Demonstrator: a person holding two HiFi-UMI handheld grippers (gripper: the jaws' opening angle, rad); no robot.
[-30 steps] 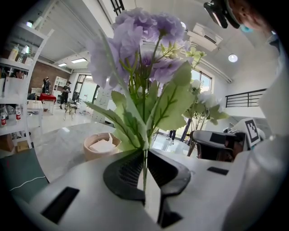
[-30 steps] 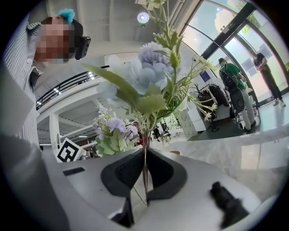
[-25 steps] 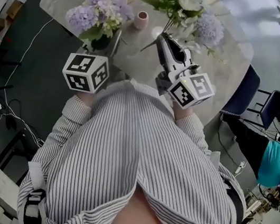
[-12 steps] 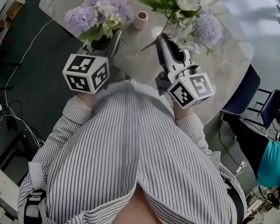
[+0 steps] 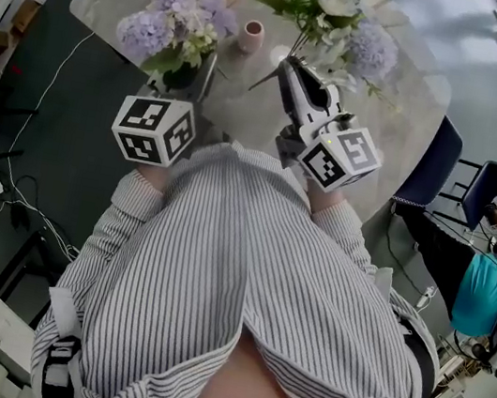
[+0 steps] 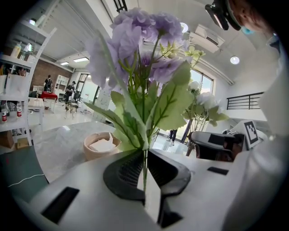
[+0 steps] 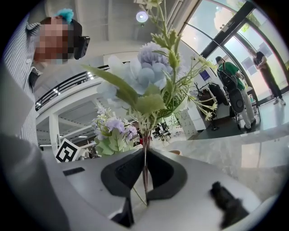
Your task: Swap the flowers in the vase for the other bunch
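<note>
A round grey marble table (image 5: 243, 97) fills the upper part of the head view, above the striped shirt (image 5: 241, 297) of the person holding the tools. To the right of the table, dark chairs (image 5: 431, 164) stand on the floor, and a seated person in a teal top (image 5: 491, 284) is beyond them.

The left tool (image 6: 144, 162) is raised over the near left edge of the table. Its jaws are pressed together on the thin green stem of the purple bunch (image 5: 181, 15), whose leaves and lilac heads stand upright above the pads. The right tool (image 7: 145, 162) reaches over the table a little farther in. Its jaws are clamped on the stems of the blue and white bunch (image 5: 342, 19), which also stands upright, with pale blooms and green sprigs fanning out. Each bunch hangs in its tool, above the table top and apart from the other.

A tan bowl (image 6: 100, 146) sits on the table behind the purple bunch and holds something pale and crumpled. The head view shows only part of it past the blooms.

The small pink vase (image 5: 250, 35) stands upright on the table between the two bunches, touched by neither tool, its round mouth facing up.
</note>
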